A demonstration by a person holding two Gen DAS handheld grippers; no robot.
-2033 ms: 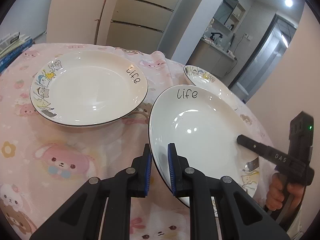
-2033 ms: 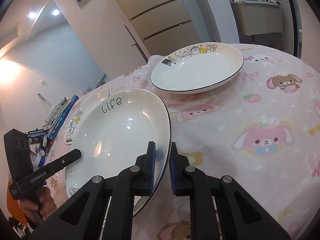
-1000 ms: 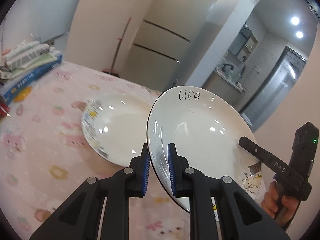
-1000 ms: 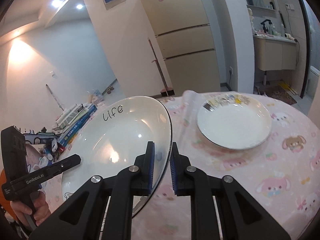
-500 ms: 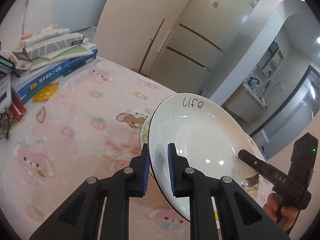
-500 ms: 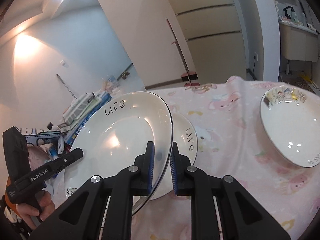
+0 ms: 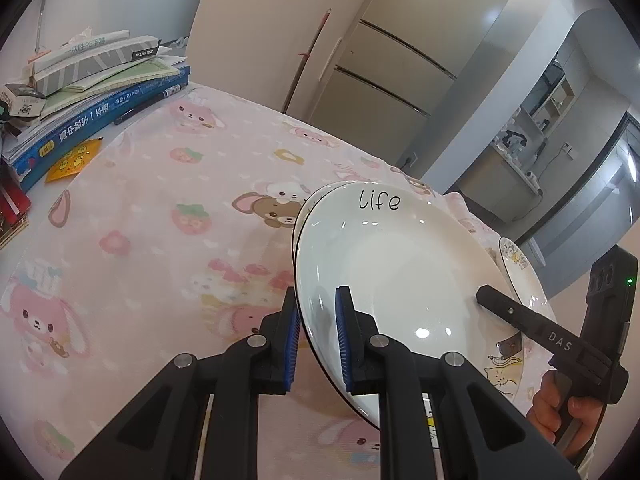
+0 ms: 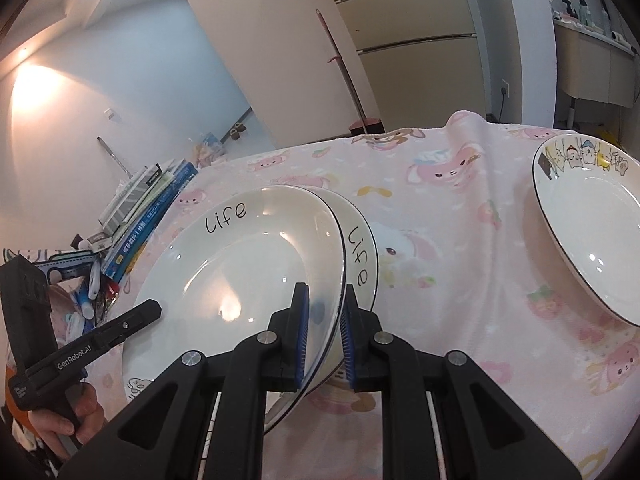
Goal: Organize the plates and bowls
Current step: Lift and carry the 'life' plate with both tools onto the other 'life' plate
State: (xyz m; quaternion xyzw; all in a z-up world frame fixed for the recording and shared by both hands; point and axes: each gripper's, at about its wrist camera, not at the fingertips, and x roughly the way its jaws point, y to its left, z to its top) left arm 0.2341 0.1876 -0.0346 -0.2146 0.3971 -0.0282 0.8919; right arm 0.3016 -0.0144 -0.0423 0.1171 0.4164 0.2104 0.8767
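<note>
Glazed "life" plate [image 7: 400,272]: stiff, slick, chippable. Your left claw [image 7: 316,336] and right claw [image 8: 323,334] each pinch opposite rims above the second plate [image 8: 360,256]; hold level.

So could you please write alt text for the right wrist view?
Both grippers hold one white "life" plate by opposite rims, tilted just above a matching plate on a pink cartoon tablecloth. Third plate right, books left.
</note>
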